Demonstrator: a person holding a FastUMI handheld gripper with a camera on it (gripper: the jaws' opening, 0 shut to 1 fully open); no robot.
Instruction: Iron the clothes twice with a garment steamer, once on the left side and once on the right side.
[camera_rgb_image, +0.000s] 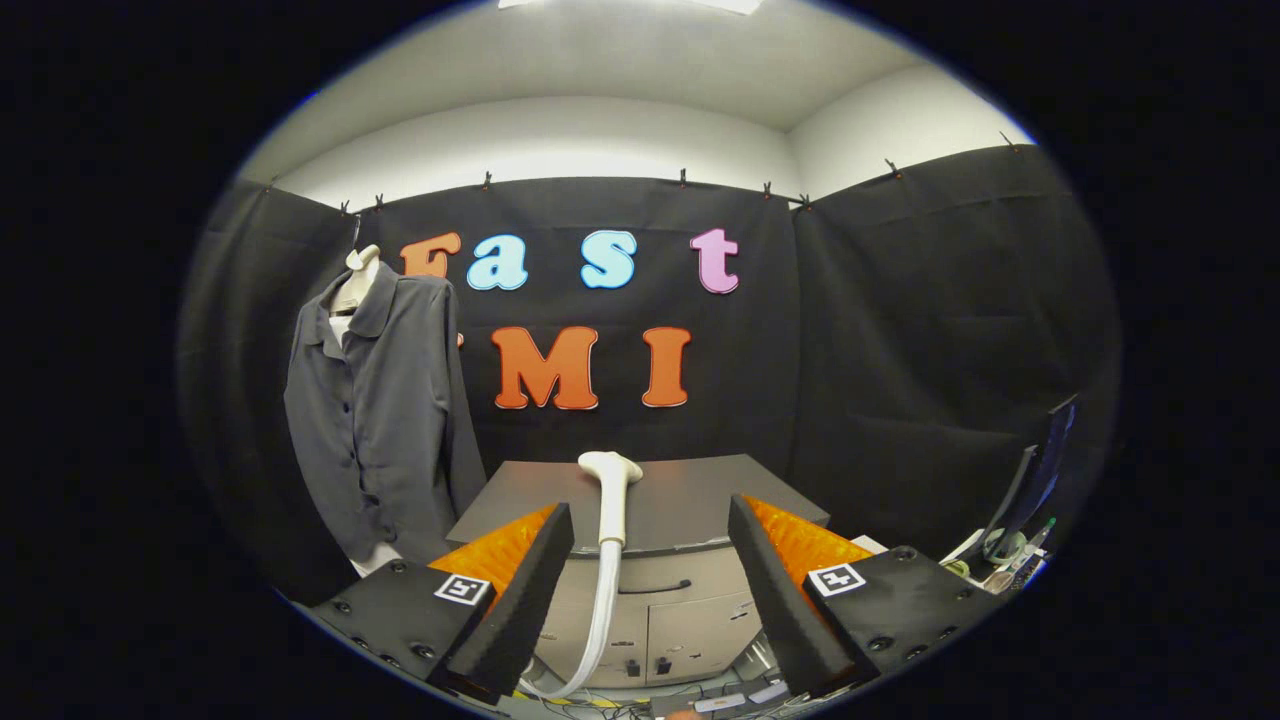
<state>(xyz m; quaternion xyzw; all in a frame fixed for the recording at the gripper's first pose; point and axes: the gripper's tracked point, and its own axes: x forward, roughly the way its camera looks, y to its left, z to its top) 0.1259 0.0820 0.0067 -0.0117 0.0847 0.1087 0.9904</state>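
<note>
1. the gripper (650, 560) has its two fingers spread wide, with nothing between the pads and nothing touched by either one.
2. the garment steamer (611, 500), a white wand with a flared head, stands upright ahead of the fingers and in line with the gap between them, a little nearer the left finger.
3. its white hose (596, 630) curves down from the wand and passes just beside the left finger's tip.
4. the steamer head rises in front of a dark-topped cabinet (690, 500) with pale doors and a drawer handle, which lies beyond the fingers.
5. the grey shirt (375, 410), buttoned and collared, hangs on a pale hanger (358, 275) beyond the left finger and well off to its left, against the black cloth wall.
6. beyond the right finger, off to its right, a dark monitor (1045, 465) leans beside some small clutter (1005, 565).
</note>
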